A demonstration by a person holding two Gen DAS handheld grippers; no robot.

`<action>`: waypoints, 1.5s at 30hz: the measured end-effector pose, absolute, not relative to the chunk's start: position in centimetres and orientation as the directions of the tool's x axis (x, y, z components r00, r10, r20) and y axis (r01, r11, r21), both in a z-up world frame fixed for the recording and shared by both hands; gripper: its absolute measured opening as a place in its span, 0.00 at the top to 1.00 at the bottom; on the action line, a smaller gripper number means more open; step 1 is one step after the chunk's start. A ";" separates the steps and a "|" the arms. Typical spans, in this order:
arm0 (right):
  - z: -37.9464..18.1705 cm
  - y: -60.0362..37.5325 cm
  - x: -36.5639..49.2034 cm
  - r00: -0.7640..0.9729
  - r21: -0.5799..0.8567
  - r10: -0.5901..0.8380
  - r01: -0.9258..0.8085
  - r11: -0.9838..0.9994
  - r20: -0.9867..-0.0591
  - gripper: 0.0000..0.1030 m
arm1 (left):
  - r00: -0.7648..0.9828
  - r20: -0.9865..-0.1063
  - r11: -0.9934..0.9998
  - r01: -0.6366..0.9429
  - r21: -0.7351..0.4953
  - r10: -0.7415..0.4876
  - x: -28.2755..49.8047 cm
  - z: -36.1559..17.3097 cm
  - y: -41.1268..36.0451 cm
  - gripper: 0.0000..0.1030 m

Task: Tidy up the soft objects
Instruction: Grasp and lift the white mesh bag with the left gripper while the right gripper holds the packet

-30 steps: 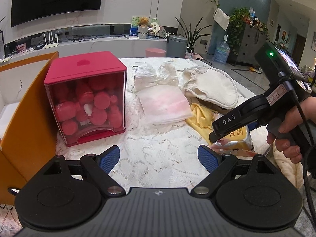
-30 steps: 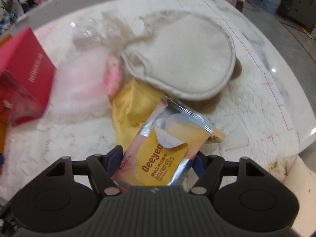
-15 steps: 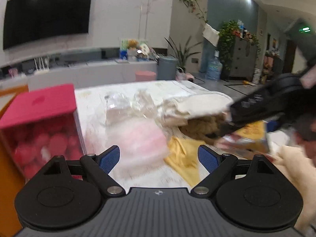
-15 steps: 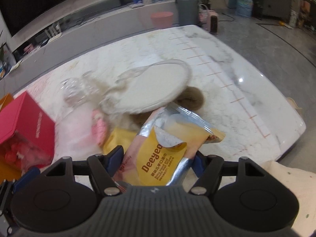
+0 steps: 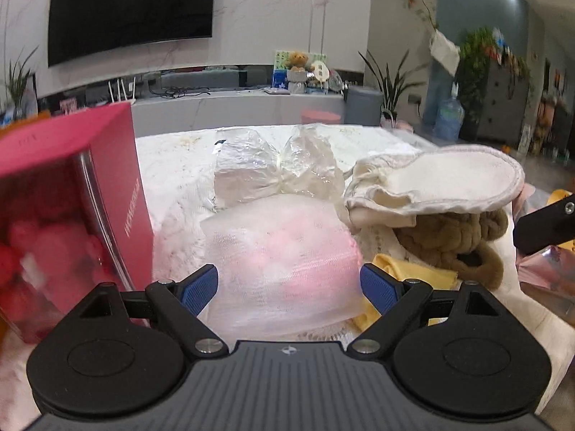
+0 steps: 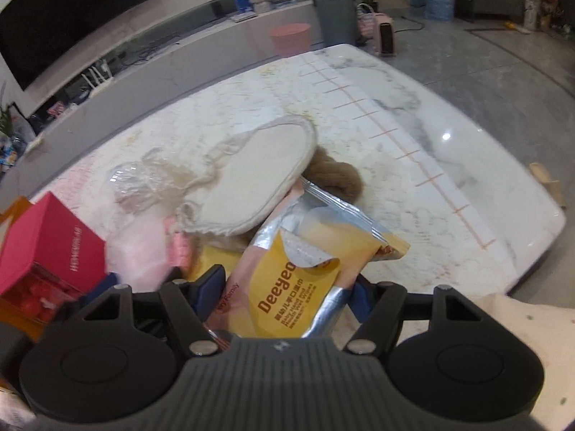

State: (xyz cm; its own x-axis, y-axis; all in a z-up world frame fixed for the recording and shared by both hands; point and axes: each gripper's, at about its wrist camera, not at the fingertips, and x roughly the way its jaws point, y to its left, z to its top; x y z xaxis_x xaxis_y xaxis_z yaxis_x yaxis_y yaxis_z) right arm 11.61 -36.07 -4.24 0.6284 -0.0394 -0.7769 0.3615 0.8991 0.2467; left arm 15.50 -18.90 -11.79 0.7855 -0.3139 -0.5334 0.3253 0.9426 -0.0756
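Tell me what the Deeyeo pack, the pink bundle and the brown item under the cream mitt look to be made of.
Deeyeo pack: glossy foil-laminate film, going by its silvery crinkled edges. Pink bundle: soft pink stuff wrapped in sheer white gauze or mesh, weave faintly visible. Brown item: matte chunky yarn or plush, ropey loops showing. Cream mitt: matte woven cotton-like cloth with stitched rim.

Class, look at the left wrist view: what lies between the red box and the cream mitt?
In the left wrist view, a pink gauze-wrapped bundle lies between the red box and the cream mitt, with crumpled clear plastic just behind it.
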 end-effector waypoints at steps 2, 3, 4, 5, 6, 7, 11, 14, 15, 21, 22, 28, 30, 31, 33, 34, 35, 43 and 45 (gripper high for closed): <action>-4.1 -36.0 11.6 0.636 0.260 -0.028 0.355 0.898 -0.771 0.33 | 0.786 -0.533 0.946 0.307 -0.105 -0.314 15.5 -11.9 -18.6 0.12; -4.0 -36.0 11.5 0.639 0.261 -0.028 0.354 0.898 -0.769 0.33 | 0.777 -0.535 0.941 0.315 -0.123 -0.330 15.3 -11.9 -18.5 0.18; -4.0 -36.1 11.5 0.641 0.263 -0.028 0.354 0.898 -0.767 0.33 | 0.775 -0.535 0.939 0.317 -0.134 -0.338 15.2 -11.8 -18.4 0.24; -3.9 -36.2 11.4 0.643 0.266 -0.028 0.355 0.896 -0.765 0.33 | 0.773 -0.535 0.938 0.316 -0.145 -0.343 15.1 -11.7 -18.3 0.28; -3.9 -36.3 11.4 0.644 0.271 -0.028 0.360 0.893 -0.764 0.33 | 0.766 -0.542 0.937 0.310 -0.159 -0.346 15.0 -11.6 -18.4 0.33; -3.9 -36.4 11.3 0.644 0.274 -0.028 0.364 0.890 -0.764 0.33 | 0.761 -0.549 0.938 0.302 -0.173 -0.346 14.9 -11.4 -18.3 0.42; -4.0 -36.5 11.3 0.639 0.268 -0.035 0.371 0.889 -0.768 0.33 | 0.770 -0.540 0.941 0.292 -0.173 -0.338 14.3 -10.8 -18.0 0.68; -3.9 -36.3 11.2 0.641 0.268 -0.033 0.366 0.891 -0.767 0.33 | 0.782 -0.518 0.938 0.309 -0.160 -0.346 13.5 -10.0 -17.7 0.93; -3.9 -36.3 11.2 0.642 0.267 -0.034 0.365 0.892 -0.766 0.33 | 0.788 -0.509 0.937 0.311 -0.157 -0.346 13.2 -9.6 -17.5 0.93; -3.5 -36.1 11.2 0.651 0.272 -0.026 0.353 0.895 -0.758 0.33 | 0.805 -0.466 0.930 0.337 -0.149 -0.367 11.8 -6.9 -16.8 0.95; -3.5 -36.1 11.1 0.652 0.272 -0.026 0.351 0.896 -0.757 0.33 | 0.812 -0.460 0.932 0.337 -0.135 -0.360 11.6 -6.5 -16.9 0.95; -3.0 -35.9 10.8 0.664 0.275 -0.026 0.344 0.898 -0.747 0.33 | 0.813 -0.435 0.919 0.380 -0.107 -0.387 10.2 -4.1 -16.8 0.95; -2.7 -35.9 10.5 0.673 0.276 -0.034 0.349 0.895 -0.739 0.34 | 0.811 -0.426 0.911 0.399 -0.100 -0.402 9.6 -3.4 -16.7 0.95; -2.5 -35.8 10.3 0.678 0.274 -0.044 0.355 0.894 -0.734 0.34 | 0.809 -0.414 0.905 0.412 -0.105 -0.417 9.3 -3.0 -16.6 0.95; -1.9 -35.3 9.7 0.690 0.265 -0.057 0.351 0.898 -0.722 0.35 | 0.815 -0.385 0.899 0.422 -0.118 -0.433 8.7 -2.1 -16.2 0.95; -1.6 -35.0 9.5 0.697 0.263 -0.055 0.341 0.902 -0.715 0.35 | 0.818 -0.371 0.897 0.425 -0.122 -0.439 8.4 -1.8 -16.0 0.95; -1.3 -34.7 9.3 0.706 0.262 -0.053 0.330 0.907 -0.706 0.35 | 0.821 -0.356 0.894 0.430 -0.127 -0.446 8.2 -1.2 -15.8 0.95; 2.6 -32.4 7.2 0.820 0.306 -0.045 0.264 0.915 -0.571 0.37 | 0.855 -0.229 0.885 0.449 -0.121 -0.465 6.6 3.3 -14.7 0.95; 3.1 -32.0 6.9 0.831 0.313 -0.029 0.241 0.919 -0.555 0.37 | 0.866 -0.204 0.889 0.447 -0.095 -0.457 6.0 4.5 -14.3 0.95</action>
